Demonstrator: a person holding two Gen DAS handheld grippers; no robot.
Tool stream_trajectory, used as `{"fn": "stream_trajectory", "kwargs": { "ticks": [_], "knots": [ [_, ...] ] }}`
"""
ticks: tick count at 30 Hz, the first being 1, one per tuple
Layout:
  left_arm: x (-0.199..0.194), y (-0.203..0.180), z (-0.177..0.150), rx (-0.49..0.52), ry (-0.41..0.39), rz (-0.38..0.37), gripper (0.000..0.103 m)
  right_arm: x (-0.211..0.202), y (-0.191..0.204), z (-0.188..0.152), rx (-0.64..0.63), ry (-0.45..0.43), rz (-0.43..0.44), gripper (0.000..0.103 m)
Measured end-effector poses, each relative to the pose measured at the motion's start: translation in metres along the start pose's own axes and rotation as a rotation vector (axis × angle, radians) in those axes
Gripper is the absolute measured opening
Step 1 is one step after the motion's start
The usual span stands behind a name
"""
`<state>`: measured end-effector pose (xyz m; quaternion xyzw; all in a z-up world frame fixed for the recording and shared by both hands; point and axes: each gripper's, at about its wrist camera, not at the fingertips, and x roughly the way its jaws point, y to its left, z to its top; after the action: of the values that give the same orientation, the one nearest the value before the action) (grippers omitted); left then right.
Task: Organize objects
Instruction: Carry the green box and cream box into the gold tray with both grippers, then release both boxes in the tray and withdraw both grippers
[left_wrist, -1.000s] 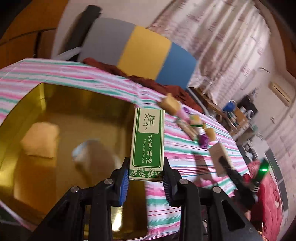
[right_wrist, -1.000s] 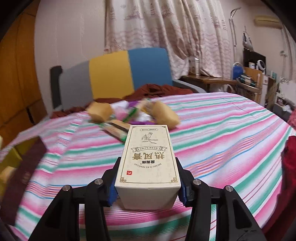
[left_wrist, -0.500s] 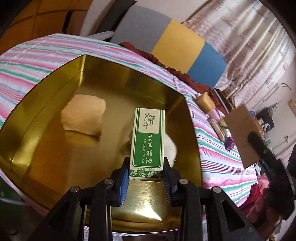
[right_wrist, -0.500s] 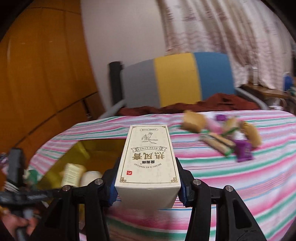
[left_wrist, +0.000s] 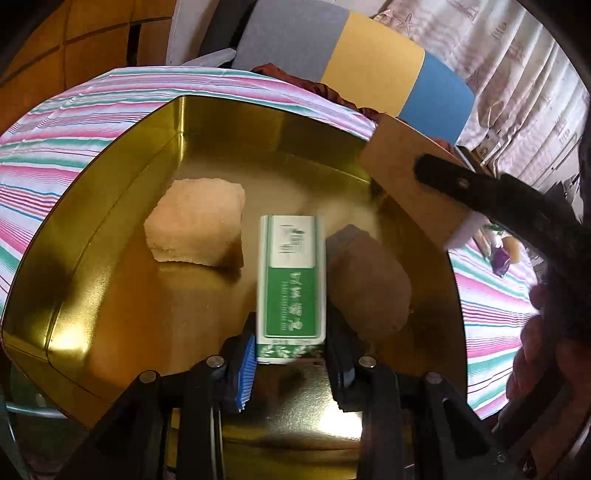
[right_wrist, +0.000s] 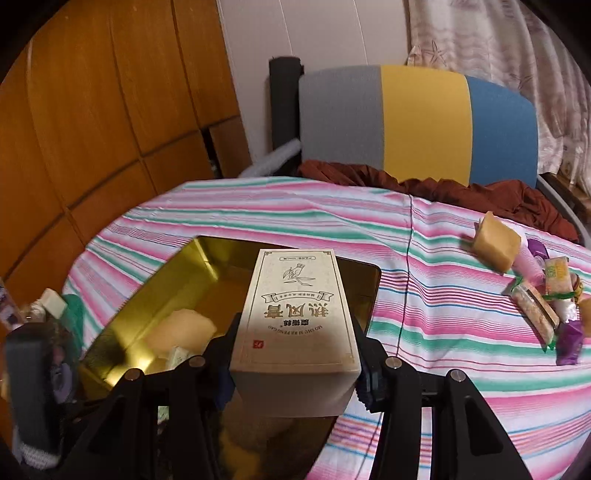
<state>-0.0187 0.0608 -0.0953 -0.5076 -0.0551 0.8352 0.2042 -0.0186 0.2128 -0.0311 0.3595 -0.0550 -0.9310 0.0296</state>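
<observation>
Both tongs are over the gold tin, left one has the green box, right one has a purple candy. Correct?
Not quite. The right tongs hold a beige carton, not a purple candy; the right wrist view shows it clamped between the pads. The purple candies lie on the striped tablecloth. The rest stands: green box in the left tongs, over the gold tin.

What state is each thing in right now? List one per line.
Gold tin: open, no lid on it.
Green box: blurred, between the opening jaws of the left tool.
Beige box: clamped in the right tool, over the tin.
Snacks: loose on the tablecloth.
</observation>
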Motion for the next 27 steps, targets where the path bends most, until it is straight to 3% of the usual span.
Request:
{"fn": "stream_trajectory", "kwargs": {
  "ticks": [4, 13, 17, 27],
  "knots": [
    [-0.005, -0.001, 0.000, -0.031, -0.006, 0.017, 0.044, 0.018, 0.002, 0.007, -0.030, 0.015, -0.040, 0.051],
    [-0.030, 0.012, 0.004, -0.135, -0.082, -0.007, 0.045, 0.045, 0.006, 0.013, -0.078, 0.051, -0.103, 0.054],
    [-0.036, 0.015, 0.005, -0.166, -0.117, -0.019, 0.045, 0.031, 0.004, 0.007, -0.045, 0.018, -0.063, 0.078],
    [-0.038, 0.007, 0.009, -0.148, -0.147, -0.027, 0.045, -0.008, -0.017, -0.009, 0.091, -0.042, 0.000, 0.079]
  ]
}}
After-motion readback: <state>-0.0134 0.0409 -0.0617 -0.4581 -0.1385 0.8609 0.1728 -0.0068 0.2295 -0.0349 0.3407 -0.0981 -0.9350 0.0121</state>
